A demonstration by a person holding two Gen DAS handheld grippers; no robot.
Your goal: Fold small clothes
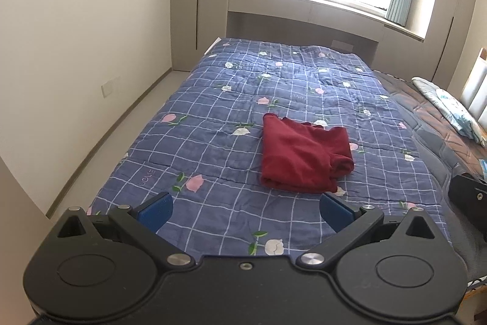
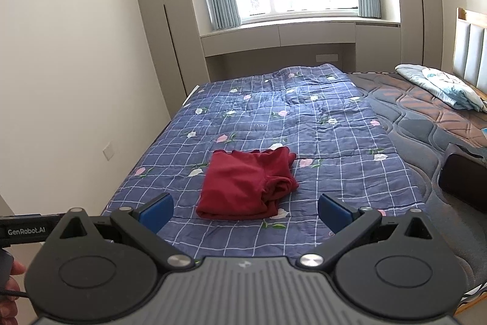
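A dark red garment [image 1: 304,156] lies folded into a rough rectangle on the blue checked floral quilt [image 1: 213,127] on the bed. It also shows in the right wrist view [image 2: 246,185]. My left gripper [image 1: 246,210] is open and empty, held above the quilt short of the garment's near edge. My right gripper [image 2: 245,210] is open and empty, just short of the garment's near edge. The right gripper's black body [image 1: 468,197] shows at the right edge of the left wrist view.
The quilt [image 2: 274,124] covers the left part of the bed. A bare brown quilted mattress [image 2: 426,118] lies to the right with a folded light blanket [image 2: 441,84] near the headboard [image 2: 471,51]. Wall and floor run along the left; window and cabinets stand beyond.
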